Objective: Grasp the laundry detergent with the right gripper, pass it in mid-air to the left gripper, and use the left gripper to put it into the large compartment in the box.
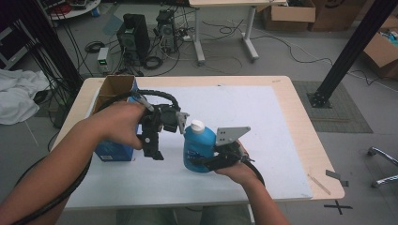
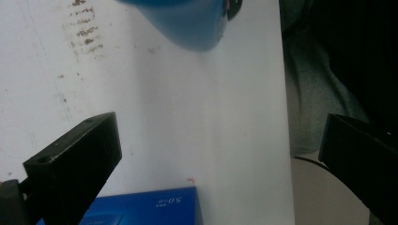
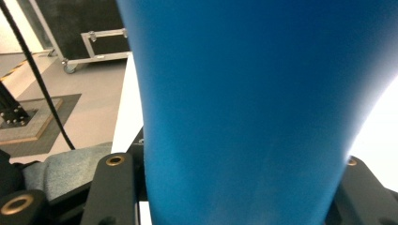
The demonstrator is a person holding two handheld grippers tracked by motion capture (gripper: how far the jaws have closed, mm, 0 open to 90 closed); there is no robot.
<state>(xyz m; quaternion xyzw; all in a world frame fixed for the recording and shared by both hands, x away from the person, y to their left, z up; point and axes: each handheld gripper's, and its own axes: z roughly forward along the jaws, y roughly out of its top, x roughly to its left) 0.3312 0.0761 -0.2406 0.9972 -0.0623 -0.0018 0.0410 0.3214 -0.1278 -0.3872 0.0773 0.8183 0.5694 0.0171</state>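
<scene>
Light wooden table (image 1: 300, 112) carries a large white sheet (image 1: 263, 122) over most of its top. On the sheet's left part stands an open cardboard box (image 1: 115, 89) with blue printed sides; its blue corner also appears at the bottom of the left gripper view (image 2: 155, 206). Near the centre, toward the person's side, a blue bottle (image 1: 198, 150) with a white cap (image 1: 197, 125) stands upright on the sheet, to the right of the box and apart from it. Right gripper (image 1: 211, 159), held in the right hand (image 1: 237, 171), approaches the bottle from its right; jaws are clamped on the lower body, and in the right gripper view the blue wall (image 3: 248, 108) sits tight between the two jaw mounts. Grey three-cornered plate (image 1: 231, 135) sits on top of this gripper. Left gripper (image 1: 155, 145), held in the left hand (image 1: 119, 124), sits between box and bottle, pointing down at the sheet; in its own view the jaws stand wide apart with nothing between them, white sheet (image 2: 187, 117) below, bottle's blue base (image 2: 187, 23) at the top edge. A black cable (image 1: 157, 93) arches from the left gripper over the box.
</scene>
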